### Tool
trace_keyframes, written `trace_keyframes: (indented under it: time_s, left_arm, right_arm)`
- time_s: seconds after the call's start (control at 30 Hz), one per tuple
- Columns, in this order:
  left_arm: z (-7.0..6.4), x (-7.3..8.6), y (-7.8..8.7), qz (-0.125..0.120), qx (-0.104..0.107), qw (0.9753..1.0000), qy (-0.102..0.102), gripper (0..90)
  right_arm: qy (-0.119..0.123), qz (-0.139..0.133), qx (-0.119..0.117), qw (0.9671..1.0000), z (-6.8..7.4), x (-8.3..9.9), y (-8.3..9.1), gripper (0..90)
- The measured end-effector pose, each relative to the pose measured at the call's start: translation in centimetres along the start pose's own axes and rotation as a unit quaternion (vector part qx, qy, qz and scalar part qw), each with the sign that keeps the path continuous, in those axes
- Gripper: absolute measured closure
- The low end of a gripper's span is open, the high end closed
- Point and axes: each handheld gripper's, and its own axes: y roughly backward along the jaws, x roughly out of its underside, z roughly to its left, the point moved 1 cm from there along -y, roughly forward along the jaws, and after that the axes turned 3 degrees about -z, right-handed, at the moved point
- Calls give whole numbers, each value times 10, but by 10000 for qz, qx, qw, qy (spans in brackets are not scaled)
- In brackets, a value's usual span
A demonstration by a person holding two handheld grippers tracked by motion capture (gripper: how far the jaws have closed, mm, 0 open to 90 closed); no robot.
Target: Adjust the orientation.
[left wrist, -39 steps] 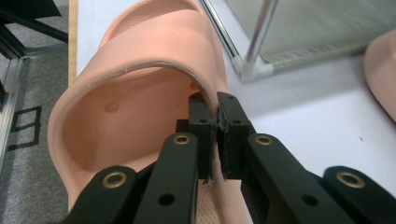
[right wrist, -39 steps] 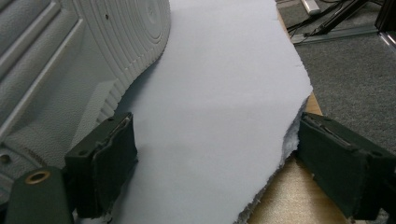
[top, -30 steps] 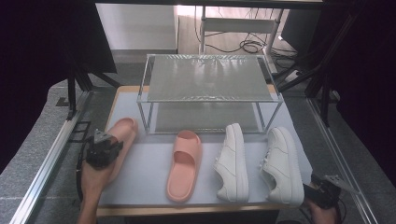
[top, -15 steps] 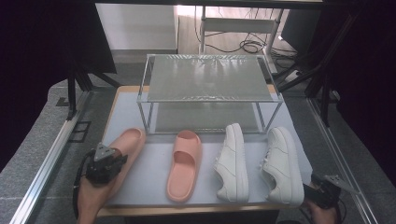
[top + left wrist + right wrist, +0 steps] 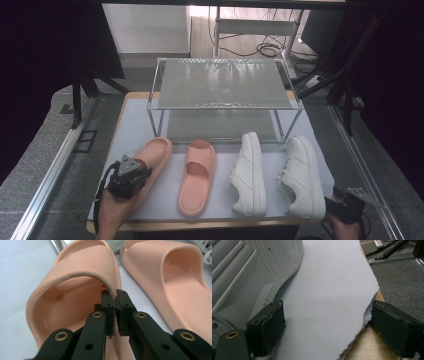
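A pink slipper (image 5: 155,154) lies angled at the left of the white mat (image 5: 135,125), and my left gripper (image 5: 129,176) is over its heel end. In the left gripper view the jaws are shut on the edge of that slipper's strap (image 5: 82,270), with my left gripper (image 5: 116,305) pinching the rim. Its twin, a second pink slipper (image 5: 198,174) (image 5: 180,280), lies to the right. My right gripper (image 5: 346,206) hangs off the near right corner, open (image 5: 329,325), with only mat between the jaws.
Two white sneakers (image 5: 249,172) (image 5: 301,175) lie right of the slippers; one sneaker's sole (image 5: 249,267) is close to my right gripper's left jaw. A two-level metal rack (image 5: 222,82) stands behind the shoes. The wooden table edge (image 5: 367,346) shows under the mat.
My left gripper has moved toward the near edge and to the right, taking the left slipper with it. The right gripper has stayed where it was.
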Motion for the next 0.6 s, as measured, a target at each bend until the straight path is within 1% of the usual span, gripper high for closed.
trace_keyframes:
  time_s: [0.03,0.07,0.1,0.13,0.17,0.27,0.33,0.37,0.4,0.43,0.47,0.5,0.53,0.57,0.6]
  left_arm:
    - [-3,-3,-6,-19,22,10000,11,857]
    - [-3,-3,-6,-19,22,10000,11,857]
    - [-5,-7,-12,-57,55,10000,20,857]
    - [-5,-7,-12,-57,55,10000,20,857]
    - [-8,-11,-18,-101,74,9999,33,857]
    - [-13,-19,-27,-156,89,9998,-2,857]
    - [-14,-21,-30,-161,83,9998,-15,856]
    - [-16,-26,-37,-190,60,9998,-2,856]
    - [-16,-26,-37,-190,60,9998,-2,857]
    - [-17,-28,-41,-206,52,9998,7,857]
    - [-19,-32,-48,-232,20,9997,18,857]
    - [-19,-32,-48,-232,20,9997,18,857]
    - [-20,-37,-55,-255,-13,9997,41,857]
    - [-20,-39,-58,-269,-20,9996,51,857]
    - [-20,-39,-58,-269,-20,9996,51,857]
  right_arm:
    - [2,0,-1,10000,0,0,0,125]
    - [2,0,-1,10000,0,0,0,125]
    - [7,-2,-3,10000,0,0,0,125]
    - [7,-2,-3,10000,0,0,0,125]
    - [2,0,-1,10000,0,0,0,125]
    - [9,-1,-5,10000,0,0,0,124]
    - [9,-1,-5,10000,0,0,0,124]
    - [20,3,-4,10000,0,0,0,124]
    - [20,3,-4,10000,0,0,0,124]
    - [22,2,-5,10000,0,0,0,124]
    - [22,2,-5,10000,0,0,0,124]
    - [22,2,-5,10000,0,0,0,124]
    - [20,3,-5,10000,0,0,0,124]
    - [21,1,-6,10000,0,0,0,124]
    - [23,1,-6,10000,0,0,0,124]
